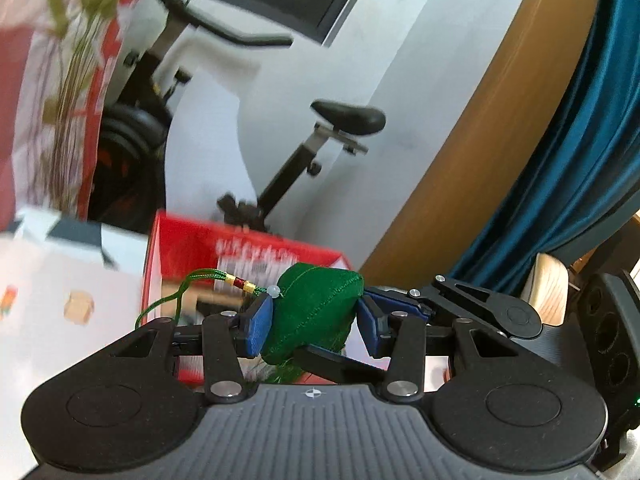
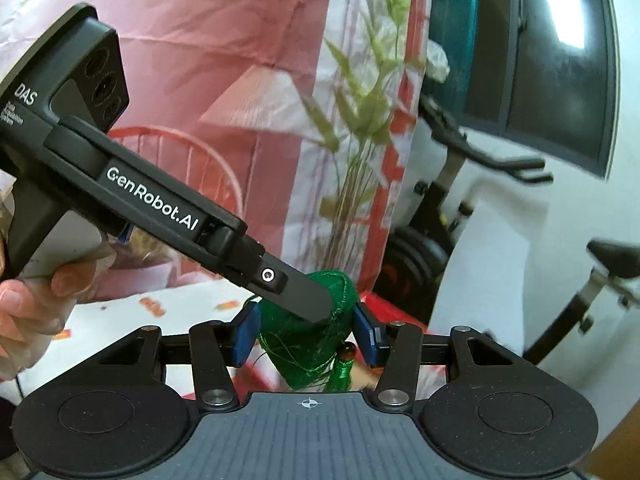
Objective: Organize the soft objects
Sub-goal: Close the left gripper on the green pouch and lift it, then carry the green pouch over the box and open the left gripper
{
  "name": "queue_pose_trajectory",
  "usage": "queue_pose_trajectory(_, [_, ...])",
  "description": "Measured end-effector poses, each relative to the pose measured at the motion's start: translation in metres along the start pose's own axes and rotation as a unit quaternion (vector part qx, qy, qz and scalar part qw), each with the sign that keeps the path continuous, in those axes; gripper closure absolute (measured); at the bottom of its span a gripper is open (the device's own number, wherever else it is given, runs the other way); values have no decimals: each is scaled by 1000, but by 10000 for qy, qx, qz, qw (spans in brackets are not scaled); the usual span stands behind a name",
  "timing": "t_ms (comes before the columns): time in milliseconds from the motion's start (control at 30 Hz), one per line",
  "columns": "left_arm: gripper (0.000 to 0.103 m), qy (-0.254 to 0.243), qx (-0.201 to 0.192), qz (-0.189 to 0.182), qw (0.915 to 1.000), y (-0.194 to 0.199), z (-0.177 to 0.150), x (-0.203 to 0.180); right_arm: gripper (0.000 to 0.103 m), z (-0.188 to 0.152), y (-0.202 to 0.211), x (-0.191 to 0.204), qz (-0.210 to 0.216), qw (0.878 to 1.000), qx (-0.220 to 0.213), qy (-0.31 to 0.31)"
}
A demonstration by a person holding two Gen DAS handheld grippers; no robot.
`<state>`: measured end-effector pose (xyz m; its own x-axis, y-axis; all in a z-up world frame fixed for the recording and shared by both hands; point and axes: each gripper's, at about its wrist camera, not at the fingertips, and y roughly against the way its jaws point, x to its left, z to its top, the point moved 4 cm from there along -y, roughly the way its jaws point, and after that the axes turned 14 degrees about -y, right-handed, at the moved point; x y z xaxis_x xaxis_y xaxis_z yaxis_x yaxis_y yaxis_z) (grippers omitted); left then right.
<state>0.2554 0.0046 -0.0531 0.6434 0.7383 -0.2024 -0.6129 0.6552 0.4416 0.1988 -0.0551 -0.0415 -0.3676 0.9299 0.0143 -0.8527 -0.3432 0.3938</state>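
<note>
A green stuffed fabric pouch (image 1: 316, 312) with a green cord loop, gold and red beads and a tassel hangs in the air between both grippers. My left gripper (image 1: 316, 320) has its blue pads against the pouch's two sides. My right gripper (image 2: 306, 330) also has its blue pads on either side of the same pouch (image 2: 320, 344). In the right wrist view the left gripper's black finger (image 2: 296, 292) lies across the pouch's top. In the left wrist view the right gripper's linkage (image 1: 460, 304) reaches in from the right.
A red cardboard box (image 1: 240, 256) sits below and behind the pouch on a white patterned table cover (image 1: 60, 300). A pink and red plastic bag with a plant print (image 2: 280, 80) stands at the left. An exercise bike (image 1: 304, 152) stands by the white wall.
</note>
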Motion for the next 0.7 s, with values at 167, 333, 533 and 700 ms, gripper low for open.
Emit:
queue_pose_trajectory(167, [55,-324,-214,22,9992,-16,31,-4,56,25,-8,-26,-153,9997,-188,78])
queue_pose_trajectory(333, [55,-404,-85,-142,9990,-53,45,0,56,27,-27,-60,-357,9993,-113,-46])
queue_pose_trajectory(533, [55,-352,356,-319,9982,-101,37,6,56,1,-47,-96,-460,9979,210,-395])
queue_pose_trajectory(700, [55,-7,800,-386,9960,-134,11,18,56,-31,-71,-111,-512,9953,701,-439])
